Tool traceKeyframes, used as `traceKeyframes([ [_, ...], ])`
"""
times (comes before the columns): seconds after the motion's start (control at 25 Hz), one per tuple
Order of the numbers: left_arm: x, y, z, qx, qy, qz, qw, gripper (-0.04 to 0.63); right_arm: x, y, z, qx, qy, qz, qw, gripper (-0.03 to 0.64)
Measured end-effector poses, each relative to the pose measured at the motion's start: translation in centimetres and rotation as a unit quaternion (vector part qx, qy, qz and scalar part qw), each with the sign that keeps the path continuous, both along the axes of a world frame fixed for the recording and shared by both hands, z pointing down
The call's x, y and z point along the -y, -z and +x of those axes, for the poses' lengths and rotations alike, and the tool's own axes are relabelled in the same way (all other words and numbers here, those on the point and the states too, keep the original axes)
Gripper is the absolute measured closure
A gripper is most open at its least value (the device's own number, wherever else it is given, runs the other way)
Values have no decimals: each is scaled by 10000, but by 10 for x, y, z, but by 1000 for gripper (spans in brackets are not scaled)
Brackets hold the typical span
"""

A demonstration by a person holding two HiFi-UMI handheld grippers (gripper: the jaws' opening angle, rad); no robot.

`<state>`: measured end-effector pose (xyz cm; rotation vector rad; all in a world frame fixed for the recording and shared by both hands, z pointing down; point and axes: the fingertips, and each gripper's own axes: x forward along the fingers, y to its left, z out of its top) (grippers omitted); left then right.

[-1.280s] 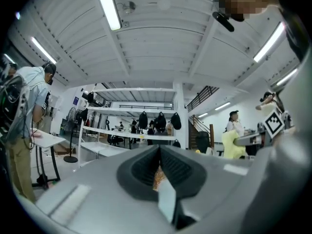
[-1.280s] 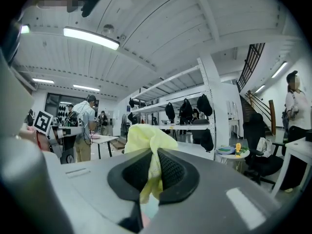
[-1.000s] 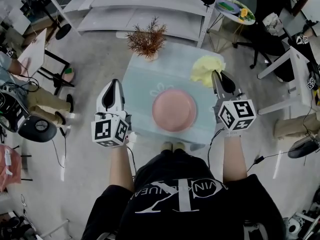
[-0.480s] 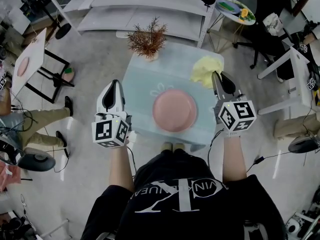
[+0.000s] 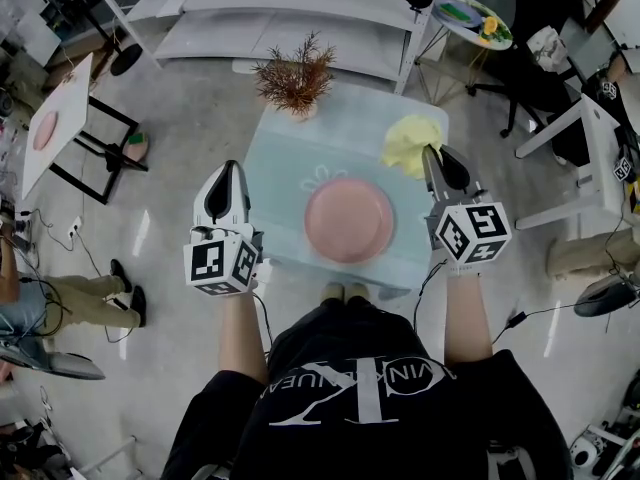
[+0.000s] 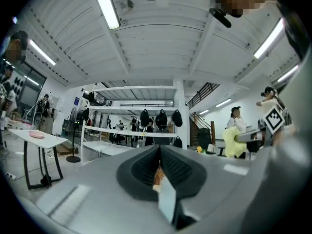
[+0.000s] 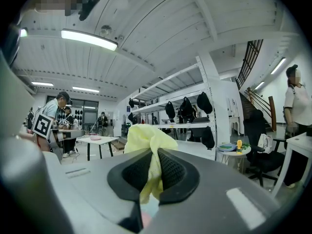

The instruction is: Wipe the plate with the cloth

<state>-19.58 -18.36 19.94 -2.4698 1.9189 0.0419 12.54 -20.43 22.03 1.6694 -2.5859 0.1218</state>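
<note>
While left gripper (image 6: 158, 173) sits closed, right gripper (image 7: 151, 172) pinches yellow cloth (image 7: 145, 138).

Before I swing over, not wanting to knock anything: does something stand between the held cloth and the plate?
Nothing visible does: only tabletop lies between the cloth and the plate. The plant stands aside, at the far edge.

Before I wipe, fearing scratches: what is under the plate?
The plate sits on the pale blue table; a white pattern shows beside its rim. Anything directly beneath is hidden.
</note>
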Motion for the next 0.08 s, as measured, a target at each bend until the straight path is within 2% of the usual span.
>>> traceKeyframes([
  [0.08,1,0,-1,-1,-3,-12,10000,595,1,-1,-1,5,0,-19,10000,592],
])
